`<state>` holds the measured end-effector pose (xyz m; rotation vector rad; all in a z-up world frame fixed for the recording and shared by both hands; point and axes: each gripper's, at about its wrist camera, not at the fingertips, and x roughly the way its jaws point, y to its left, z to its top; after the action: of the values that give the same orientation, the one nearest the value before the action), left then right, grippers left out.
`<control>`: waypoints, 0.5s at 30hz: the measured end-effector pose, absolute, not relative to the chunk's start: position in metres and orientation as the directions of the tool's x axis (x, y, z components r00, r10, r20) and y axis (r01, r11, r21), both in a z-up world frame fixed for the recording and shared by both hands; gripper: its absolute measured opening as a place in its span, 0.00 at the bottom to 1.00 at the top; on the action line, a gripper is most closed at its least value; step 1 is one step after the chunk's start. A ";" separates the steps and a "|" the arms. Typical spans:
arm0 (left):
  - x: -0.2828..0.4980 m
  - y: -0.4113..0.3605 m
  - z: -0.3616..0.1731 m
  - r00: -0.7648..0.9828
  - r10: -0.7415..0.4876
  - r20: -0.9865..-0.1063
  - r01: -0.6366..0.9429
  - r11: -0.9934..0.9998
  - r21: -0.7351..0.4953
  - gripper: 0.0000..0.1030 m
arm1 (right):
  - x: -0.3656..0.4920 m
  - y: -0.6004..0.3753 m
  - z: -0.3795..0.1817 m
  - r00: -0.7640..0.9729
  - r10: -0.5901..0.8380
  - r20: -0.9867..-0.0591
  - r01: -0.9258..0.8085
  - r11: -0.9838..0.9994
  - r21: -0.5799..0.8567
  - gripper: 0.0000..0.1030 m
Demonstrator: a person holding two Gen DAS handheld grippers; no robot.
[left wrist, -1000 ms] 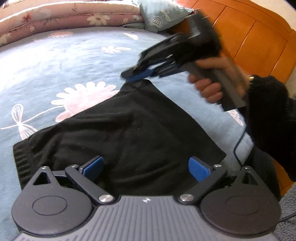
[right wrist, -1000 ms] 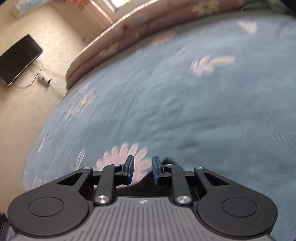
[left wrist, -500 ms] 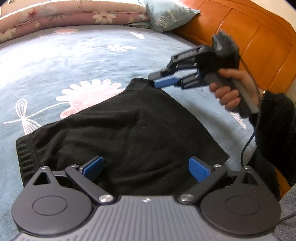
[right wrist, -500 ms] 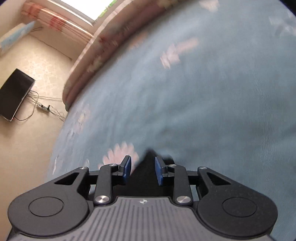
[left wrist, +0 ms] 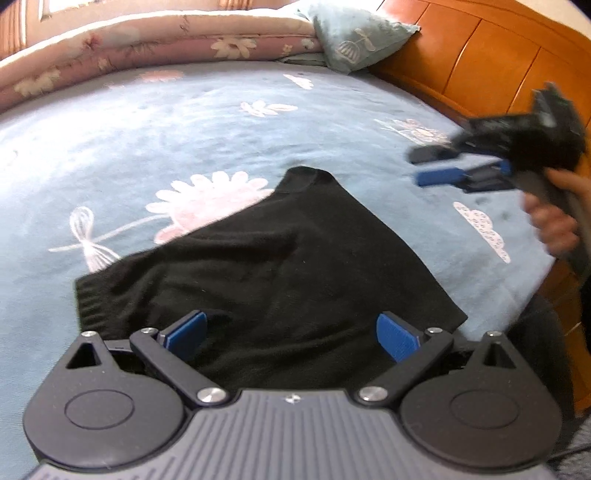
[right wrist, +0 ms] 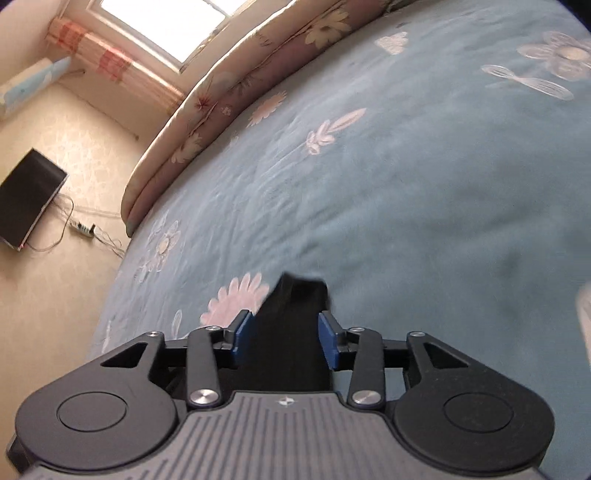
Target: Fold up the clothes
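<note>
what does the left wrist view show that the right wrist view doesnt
Only the left wrist view shows the wooden headboard, the blue pillow, the right gripper from outside, its jaws opening on nothing, and the whole black garment.
Only the right wrist view shows the floor, window and black screen.
Both show the garment's far corner, the blue floral bedspread and the pink quilt.

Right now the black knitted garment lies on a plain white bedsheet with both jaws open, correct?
Not quite: the black knitted garment lies on a blue flower-patterned bedspread, as the left wrist view shows. Both sets of jaws are open; the right ones are opening.
</note>
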<state>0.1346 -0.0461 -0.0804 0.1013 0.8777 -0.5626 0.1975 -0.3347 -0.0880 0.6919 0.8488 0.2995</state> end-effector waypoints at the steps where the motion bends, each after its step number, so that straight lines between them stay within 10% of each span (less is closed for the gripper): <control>1: 0.131 -0.049 -0.078 0.516 -0.412 -0.751 0.509 0.853 -0.118 0.95 | 0.185 -0.338 -0.083 0.647 0.486 -0.587 0.027 0.755 0.655 0.46; 15: 0.061 -0.116 -0.091 0.631 -0.300 -0.715 0.679 0.660 0.322 0.96 | 0.051 -0.308 -0.062 0.769 0.100 -0.631 0.032 0.980 0.195 0.80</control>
<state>0.0607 -0.1156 -0.0905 0.6233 0.6720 -0.6035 0.0513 -0.3075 -0.0623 0.1991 0.6931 0.0374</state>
